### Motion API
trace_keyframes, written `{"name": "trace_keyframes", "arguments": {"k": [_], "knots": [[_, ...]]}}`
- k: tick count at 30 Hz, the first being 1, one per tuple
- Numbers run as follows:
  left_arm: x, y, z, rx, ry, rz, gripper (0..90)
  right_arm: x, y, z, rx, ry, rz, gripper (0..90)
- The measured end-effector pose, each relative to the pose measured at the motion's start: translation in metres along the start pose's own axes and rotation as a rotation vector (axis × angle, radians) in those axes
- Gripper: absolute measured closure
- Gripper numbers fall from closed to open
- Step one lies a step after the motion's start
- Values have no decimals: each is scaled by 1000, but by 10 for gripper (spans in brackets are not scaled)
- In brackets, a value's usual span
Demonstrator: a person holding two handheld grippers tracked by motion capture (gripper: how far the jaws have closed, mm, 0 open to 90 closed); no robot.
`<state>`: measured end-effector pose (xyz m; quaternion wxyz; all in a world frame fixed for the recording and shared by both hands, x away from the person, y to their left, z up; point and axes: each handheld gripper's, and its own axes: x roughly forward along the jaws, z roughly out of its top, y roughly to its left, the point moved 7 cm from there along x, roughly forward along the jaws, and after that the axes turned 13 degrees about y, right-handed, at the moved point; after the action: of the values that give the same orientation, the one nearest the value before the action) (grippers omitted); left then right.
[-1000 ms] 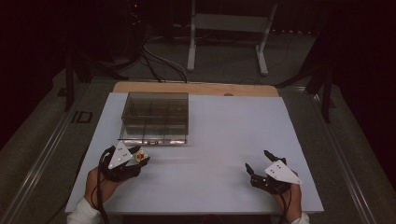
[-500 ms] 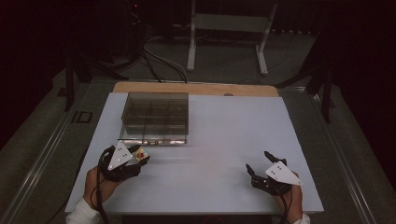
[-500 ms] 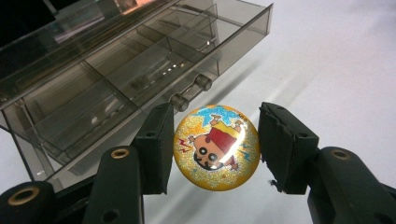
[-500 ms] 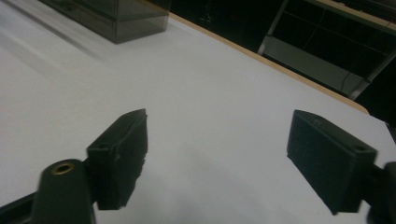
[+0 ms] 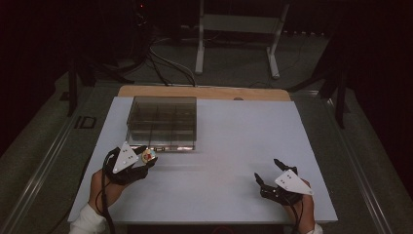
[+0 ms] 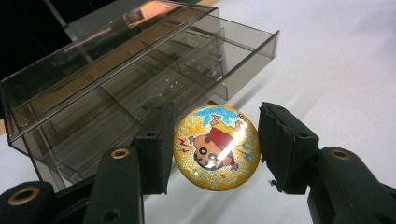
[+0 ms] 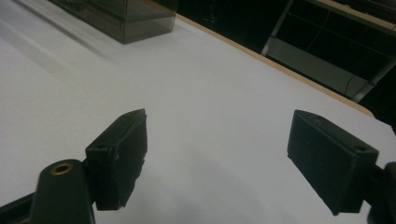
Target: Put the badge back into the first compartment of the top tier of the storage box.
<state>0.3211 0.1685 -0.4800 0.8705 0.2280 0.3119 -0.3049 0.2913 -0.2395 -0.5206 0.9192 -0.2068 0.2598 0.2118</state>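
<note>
One round, glittery gold badge (image 6: 215, 147) bears a cartoon figure.

We're looking at a pretty dim room: white table (image 5: 234, 146) with a wooden far edge, grey floor (image 5: 234, 68), cables (image 5: 160, 58) and a metal stand (image 5: 238, 29) behind.

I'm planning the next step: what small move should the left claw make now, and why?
Probably carry the round glittery gold cartoon badge forward over the smoky clear plastic compartment box: the left claw grips the badge just short of the box's open compartments.
</note>
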Motion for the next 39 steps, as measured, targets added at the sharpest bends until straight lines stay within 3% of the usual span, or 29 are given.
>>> {"name": "trace_keyframes", "arguments": {"k": [6,14,25,34,39], "knots": [[-2,7,6,-19,-24,11,493,0,0,0,2,-1,2,187],[-4,26,12,-65,-54,36,493,2,2,-1,2,6,1,187],[5,48,11,-107,-41,73,493,5,5,-4,-18,25,5,185],[20,61,10,-146,-30,72,493,6,5,-4,-26,31,3,189],[29,65,10,-147,-14,74,493,7,6,-6,-30,39,5,190]]}}
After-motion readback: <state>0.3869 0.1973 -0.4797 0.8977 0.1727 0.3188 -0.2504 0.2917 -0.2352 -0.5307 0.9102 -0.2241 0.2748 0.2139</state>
